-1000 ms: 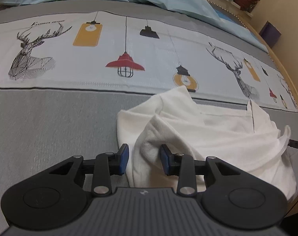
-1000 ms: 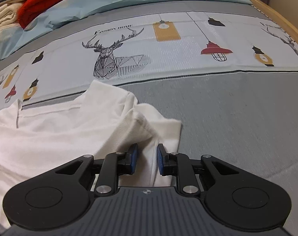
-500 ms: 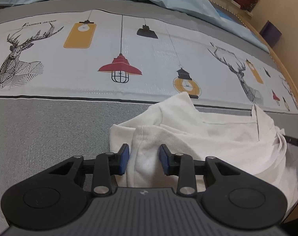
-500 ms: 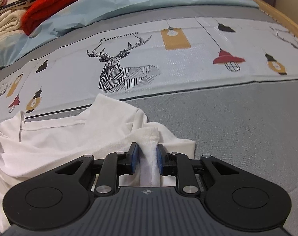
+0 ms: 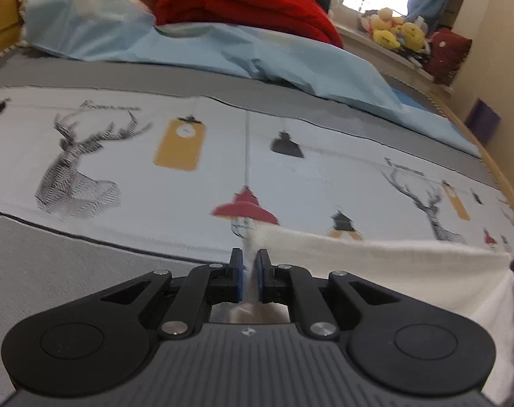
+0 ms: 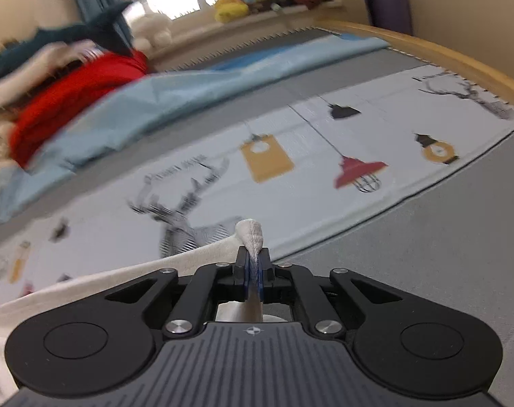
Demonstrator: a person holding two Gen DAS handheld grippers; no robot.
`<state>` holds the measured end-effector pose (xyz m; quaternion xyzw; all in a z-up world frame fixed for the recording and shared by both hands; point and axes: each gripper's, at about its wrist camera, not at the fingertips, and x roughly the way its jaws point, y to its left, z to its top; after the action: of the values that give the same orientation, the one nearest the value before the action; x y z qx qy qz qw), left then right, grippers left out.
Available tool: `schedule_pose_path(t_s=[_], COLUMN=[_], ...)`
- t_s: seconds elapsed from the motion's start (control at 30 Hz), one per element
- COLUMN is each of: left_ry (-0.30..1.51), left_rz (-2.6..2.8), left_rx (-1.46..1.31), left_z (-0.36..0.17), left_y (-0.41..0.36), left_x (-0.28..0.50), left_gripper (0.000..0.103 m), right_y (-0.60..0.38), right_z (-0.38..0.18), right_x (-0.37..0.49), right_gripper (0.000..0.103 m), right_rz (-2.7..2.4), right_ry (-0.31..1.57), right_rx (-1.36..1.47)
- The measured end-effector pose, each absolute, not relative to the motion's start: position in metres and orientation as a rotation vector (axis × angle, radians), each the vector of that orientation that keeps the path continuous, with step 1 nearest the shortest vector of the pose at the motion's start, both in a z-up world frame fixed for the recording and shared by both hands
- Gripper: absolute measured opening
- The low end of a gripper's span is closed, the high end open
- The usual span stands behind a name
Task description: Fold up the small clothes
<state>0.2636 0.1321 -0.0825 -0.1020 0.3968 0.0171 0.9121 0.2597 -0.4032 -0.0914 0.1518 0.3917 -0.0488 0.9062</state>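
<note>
Gripping white garment (image 5: 375, 257) – 2 grippers, jaws moving.

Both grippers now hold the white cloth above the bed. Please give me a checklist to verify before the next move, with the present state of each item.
1. Left gripper on the white garment: fabric between the pads, jaws closing: ok.
2. Right gripper pinching a bunched corner; its jaws are easing open slightly: cannot tell if secure.
3. Top edge taut between the grippers: ok.
4. Lower part hanging flat, no twist: cannot tell, hidden below both views.
5. Bedspread ahead free for laying down: ok.
</note>
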Motion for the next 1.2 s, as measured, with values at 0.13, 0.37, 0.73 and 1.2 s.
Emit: schedule_pose_path(t_s=[0.13,0.37,0.73,1.2], left_ry=[0.817,0.966,1.284,1.270], left_rz=[-0.004,-0.295,-0.478,-0.448], left_rx=[-0.261,-0.159,0.206,0.272], left_z=[-0.076,-0.081,-0.129,-0.126], left_y=[0.145,0.131,0.093,0.086], left_x=[0.259,0.230,0.157,0.131], left_gripper=[0.015,0.015,0.009,0.015], right_y=[-0.409,-0.417,-0.401,-0.396], right_z=[-0.090,-0.094,-0.101,-0.105], right_x=[0.255,0.223,0.144,0.121], right_gripper=[0.013,0.013,0.023,0.023], right_rz=[-0.099,0.115,0.333,0.305], right_ry=[0.831,0.998,1.238,1.343], right_rx=[0.337,0.354,0.125,-0.047])
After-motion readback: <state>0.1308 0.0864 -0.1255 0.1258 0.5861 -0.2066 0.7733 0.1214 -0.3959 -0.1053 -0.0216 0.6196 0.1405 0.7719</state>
